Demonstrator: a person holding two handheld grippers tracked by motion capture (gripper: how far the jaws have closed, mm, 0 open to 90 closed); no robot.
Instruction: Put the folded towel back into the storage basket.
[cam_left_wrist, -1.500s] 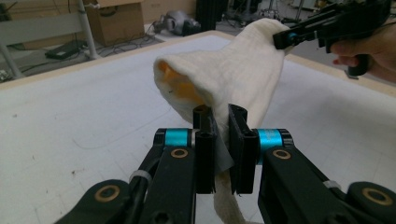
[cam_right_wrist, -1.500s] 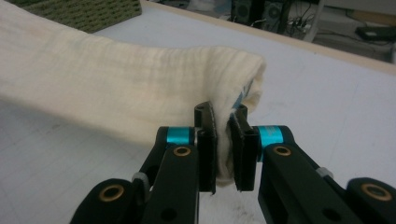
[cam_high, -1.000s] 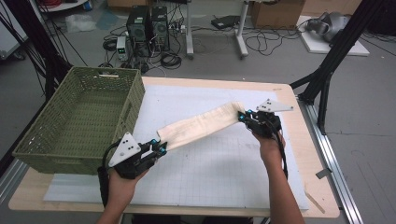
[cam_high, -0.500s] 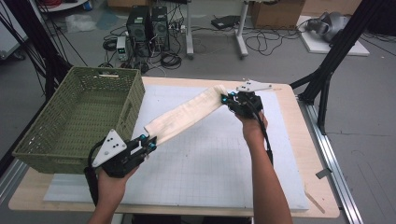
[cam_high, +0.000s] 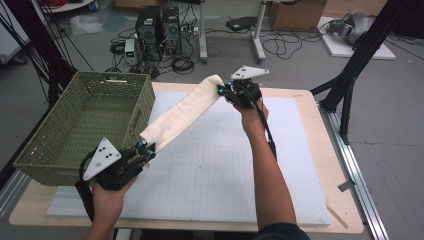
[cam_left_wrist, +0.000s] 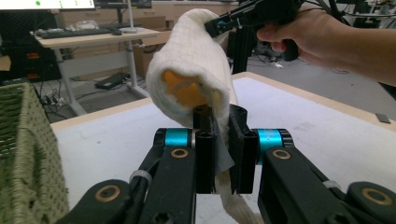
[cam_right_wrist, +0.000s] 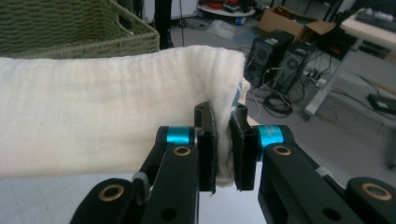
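A long cream cloth (cam_high: 181, 114) hangs stretched in the air between my two grippers, above the white mat (cam_high: 225, 165). My left gripper (cam_high: 145, 149) is shut on its near end, low at the front left beside the basket. In the left gripper view the cloth (cam_left_wrist: 196, 70) curls into a tube that rises from the jaws, with an orange patch inside. My right gripper (cam_high: 222, 91) is shut on the far end, raised at the back of the table. The right gripper view has the cloth (cam_right_wrist: 107, 121) stretching away to the left from the jaws.
A green woven basket (cam_high: 75, 125) stands at the left of the table, its near right corner close to my left gripper. The wooden table edge (cam_high: 340, 165) runs along the right. Black frame legs (cam_high: 350, 85) rise at the back right. Computers and cables lie on the floor behind.
My right gripper has lifted its end of the cloth and carried it left toward the back of the table. My left gripper has moved slightly left and toward the front, so the cloth now slopes up steeply.
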